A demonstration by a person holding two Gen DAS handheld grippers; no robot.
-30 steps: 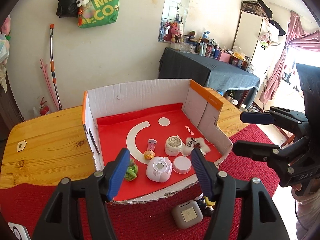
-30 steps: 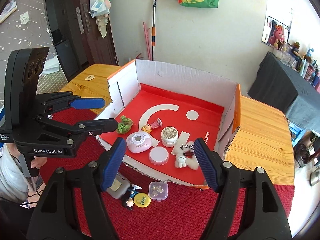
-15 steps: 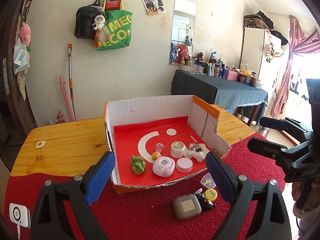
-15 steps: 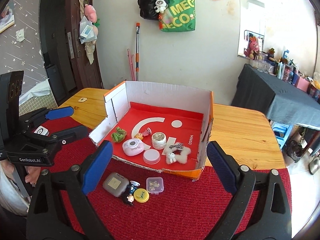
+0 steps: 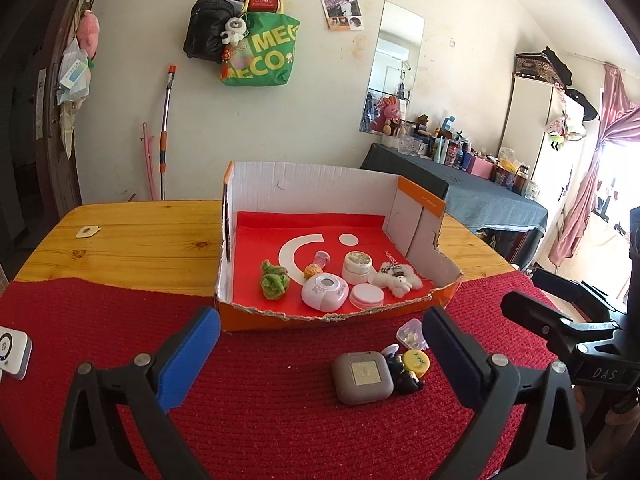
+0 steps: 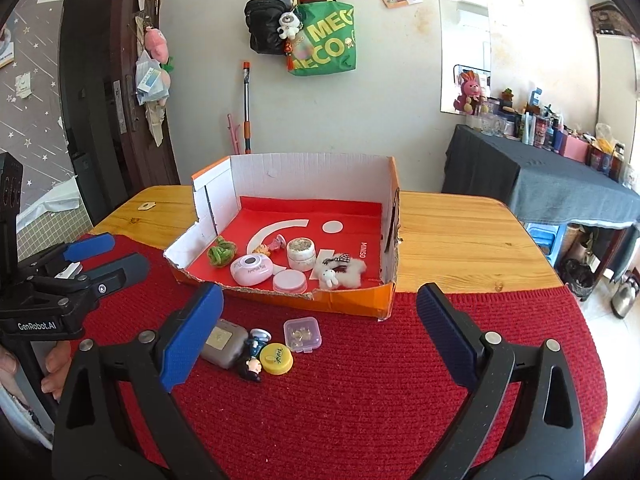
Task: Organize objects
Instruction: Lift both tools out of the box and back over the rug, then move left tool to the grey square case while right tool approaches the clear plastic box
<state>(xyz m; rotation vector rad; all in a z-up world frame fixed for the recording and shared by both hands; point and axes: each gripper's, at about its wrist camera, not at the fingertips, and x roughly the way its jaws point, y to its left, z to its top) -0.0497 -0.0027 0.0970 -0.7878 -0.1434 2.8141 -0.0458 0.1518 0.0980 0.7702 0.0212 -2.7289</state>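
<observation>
A torn cardboard box with a red floor holds a green toy, a pink-white round device, a white jar, a pink lid and a fluffy white plush. On the red mat in front of it lie a grey square case, a dark figurine, a yellow cap and a clear little box. My left gripper hovers short of the box, jaws opening, nothing between them. My right gripper hovers beside it, jaws also opening and empty.
The red mat covers the near part of the wooden table. A white device lies at the mat's left edge and a small tag on the wood. A dark-clothed table with bottles stands at the back right.
Both grippers have drawn back from over the box to above the mat, and both pairs of jaws have spread much wider. The objects have not moved.
</observation>
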